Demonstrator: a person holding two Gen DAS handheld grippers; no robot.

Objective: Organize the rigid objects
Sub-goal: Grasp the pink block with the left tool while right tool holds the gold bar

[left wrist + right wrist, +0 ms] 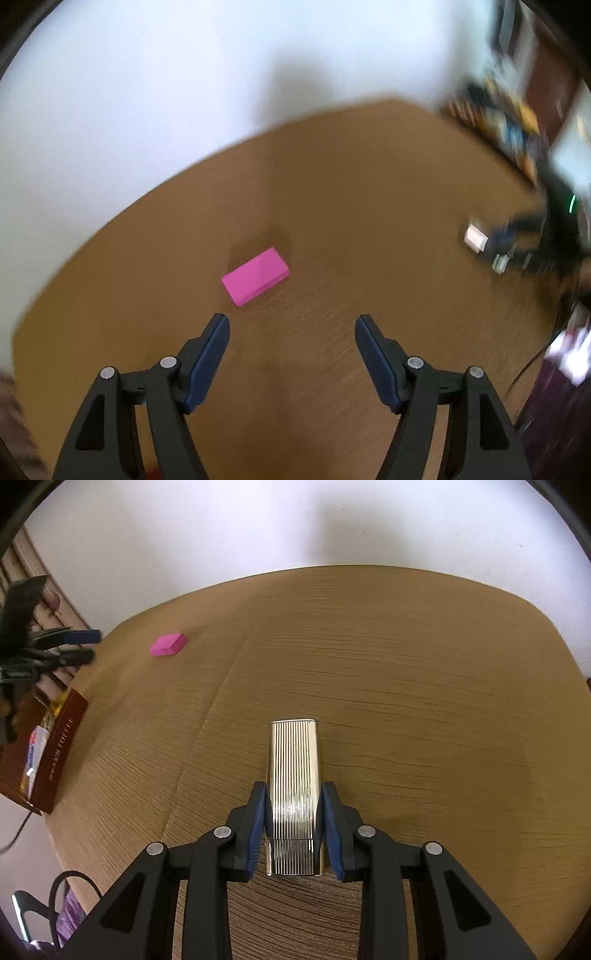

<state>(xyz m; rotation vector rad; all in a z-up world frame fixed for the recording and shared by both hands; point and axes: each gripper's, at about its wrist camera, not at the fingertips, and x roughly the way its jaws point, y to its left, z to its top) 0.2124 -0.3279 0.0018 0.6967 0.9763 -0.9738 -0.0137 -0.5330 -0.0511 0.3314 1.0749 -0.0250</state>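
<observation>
A pink rectangular block (255, 276) lies flat on the wooden table (332, 192), just ahead and slightly left of my left gripper (292, 325), which is open and empty above the table. In the right wrist view my right gripper (294, 794) is shut on a ribbed gold metal case (294, 775), gripped on its two long sides and pointing away over the table (424, 664). The pink block (168, 644) shows far left there, with the left gripper (79, 646) beside it near the table's left edge.
A brown box holding small items (44, 753) sits off the table's left edge. In the left wrist view the right gripper with the case end (476, 238) appears blurred at far right, with blurred clutter (498, 114) behind. A white wall lies beyond the table.
</observation>
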